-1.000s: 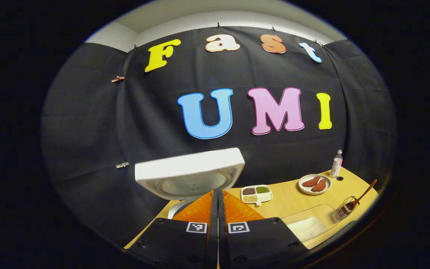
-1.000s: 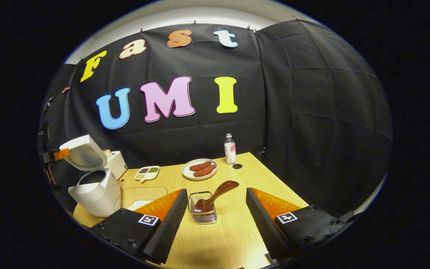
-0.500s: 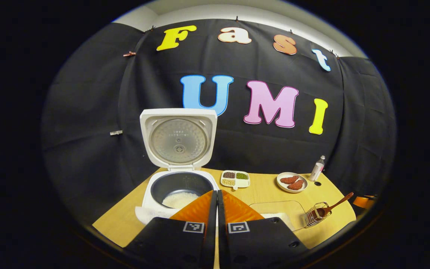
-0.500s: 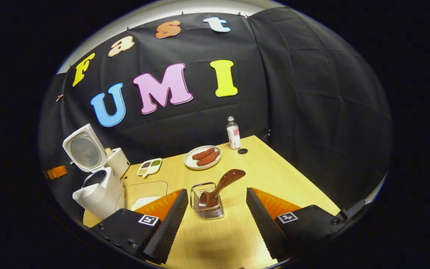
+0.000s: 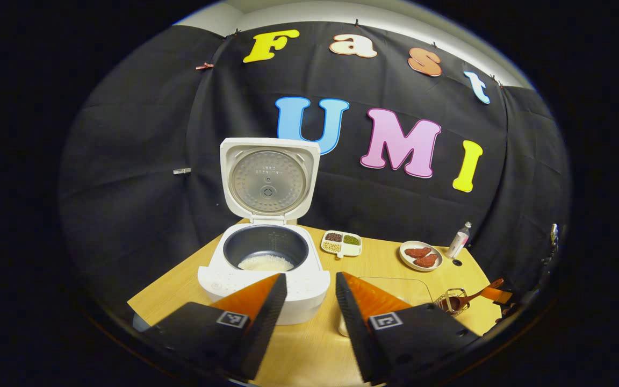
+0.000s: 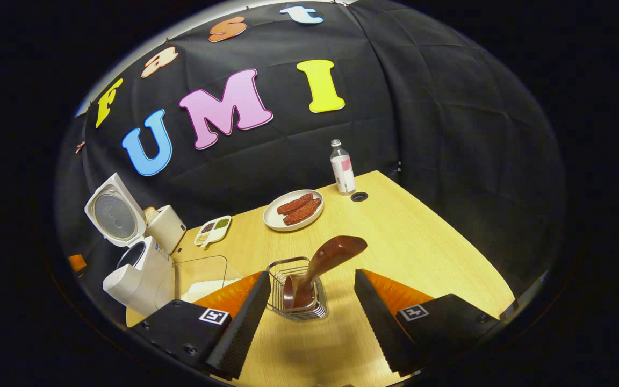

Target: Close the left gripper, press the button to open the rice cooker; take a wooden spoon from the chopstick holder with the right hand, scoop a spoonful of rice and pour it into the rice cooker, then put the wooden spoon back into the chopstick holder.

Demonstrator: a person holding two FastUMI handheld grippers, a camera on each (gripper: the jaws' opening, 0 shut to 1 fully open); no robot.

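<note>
Glossy wooden spoon (image 6: 326, 258), wire-metal chopstick holder (image 6: 294, 296)

Your right gripper (image 6: 312, 301) sits open, its fingers flanking the chopstick holder (image 6: 294, 290) without contact. The wooden spoon (image 6: 320, 266) leans inside it. Far left, the rice cooker (image 6: 137, 274) stands open.

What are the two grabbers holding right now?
Nothing. The left gripper is open in front of the rice cooker. The right gripper is open around the wooden spoon, not touching it.
</note>
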